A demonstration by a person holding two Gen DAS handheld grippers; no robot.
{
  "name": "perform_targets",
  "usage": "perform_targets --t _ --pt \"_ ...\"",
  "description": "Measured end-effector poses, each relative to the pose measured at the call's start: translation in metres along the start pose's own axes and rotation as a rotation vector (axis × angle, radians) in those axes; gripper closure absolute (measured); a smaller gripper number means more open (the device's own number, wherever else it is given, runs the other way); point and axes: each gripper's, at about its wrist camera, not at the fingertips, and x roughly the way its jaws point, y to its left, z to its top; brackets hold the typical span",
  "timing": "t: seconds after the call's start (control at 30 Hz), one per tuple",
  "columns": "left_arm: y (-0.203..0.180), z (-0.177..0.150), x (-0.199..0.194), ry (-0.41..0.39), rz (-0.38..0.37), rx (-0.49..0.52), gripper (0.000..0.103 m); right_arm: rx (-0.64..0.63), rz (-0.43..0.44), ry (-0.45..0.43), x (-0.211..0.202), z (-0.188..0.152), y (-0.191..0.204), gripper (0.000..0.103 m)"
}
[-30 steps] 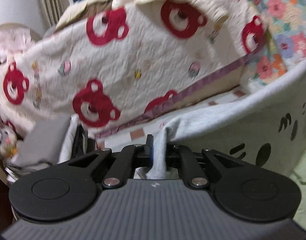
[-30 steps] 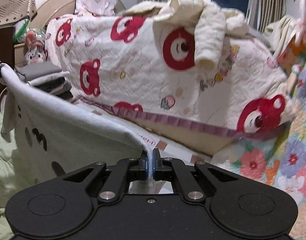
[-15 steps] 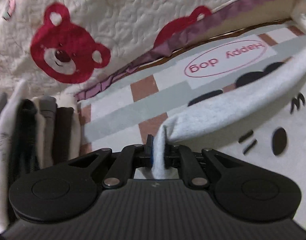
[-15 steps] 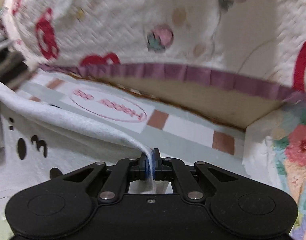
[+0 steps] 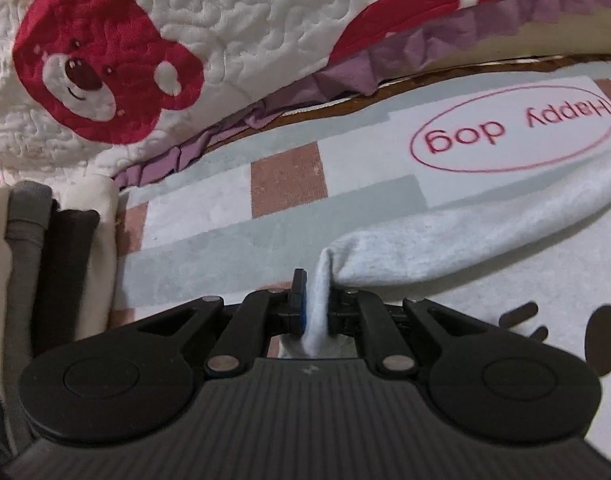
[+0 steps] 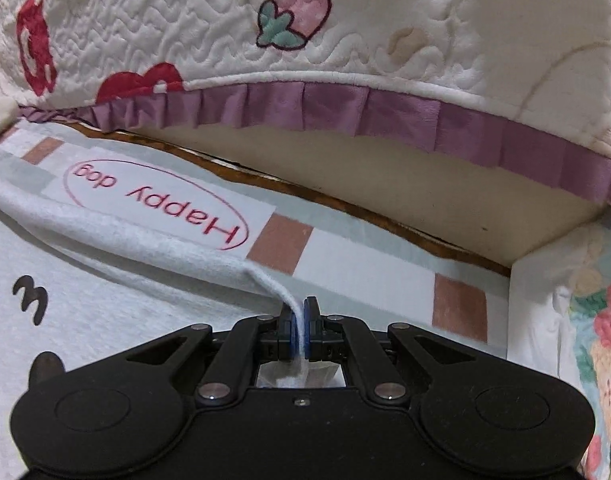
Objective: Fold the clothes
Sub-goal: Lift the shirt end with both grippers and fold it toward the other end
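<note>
Both tools are engaged on one item. The left gripper (image 5: pixel 314 308) has its jaws pressed together on a bunched corner of the pale grey garment (image 5: pixel 465 232), with cloth pulled through behind the pads. The right gripper (image 6: pixel 300 330) likewise pinches a thinner fold of the same garment (image 6: pixel 145 252) between its blue-faced pads.

From each pair of jaws the held edge runs off sideways toward the other tool, sagging in a soft roll. The rest of the garment, bearing black printed marks (image 5: pixel 603 332), spreads below and to the inner side of each tool. Whether it rests fully on the checked mat (image 5: pixel 285 176) ahead of the jaws cannot be told.

Handling judgement: the fabric looks light, fleecy and entirely limp. It will drape and crease wherever unsupported, and a thin pinch may slip. Holds belong at the two corners of one edge, as now, kept taut enough to lay a straight fold.

No true container is in view. Left of the left jaws stands a stack of folded clothes (image 5: pixel 45 272), in cream, grey and dark layers. Beyond the mat, ahead of both tools, hangs a quilted bear-print cover (image 6: pixel 345 40) with a purple frill (image 6: pixel 385 116).
</note>
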Motion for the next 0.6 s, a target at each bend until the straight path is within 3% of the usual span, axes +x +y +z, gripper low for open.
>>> perform_targets --t 0.37,0.47,0.5,0.57,0.6 --pt "0.013 0.005 0.033 0.039 -0.062 -0.121 0.097 -0.013 -0.021 0.035 0.035 0.003 0.002 0.101" --pt "0.022 0.007 0.037 0.039 -0.081 -0.193 0.089 -0.017 -0.027 0.045 0.044 0.003 0.003 0.101" --pt "0.025 0.008 0.035 0.016 -0.088 -0.221 0.088 -0.018 -0.029 0.048 0.047 0.004 0.003 0.101" --pt "0.042 0.010 0.018 -0.122 -0.132 -0.328 0.084 -0.020 -0.032 0.055 0.053 0.004 0.004 0.097" --pt "0.053 0.012 0.008 -0.192 -0.164 -0.392 0.081 0.001 -0.031 0.040 0.053 0.003 0.001 0.088"
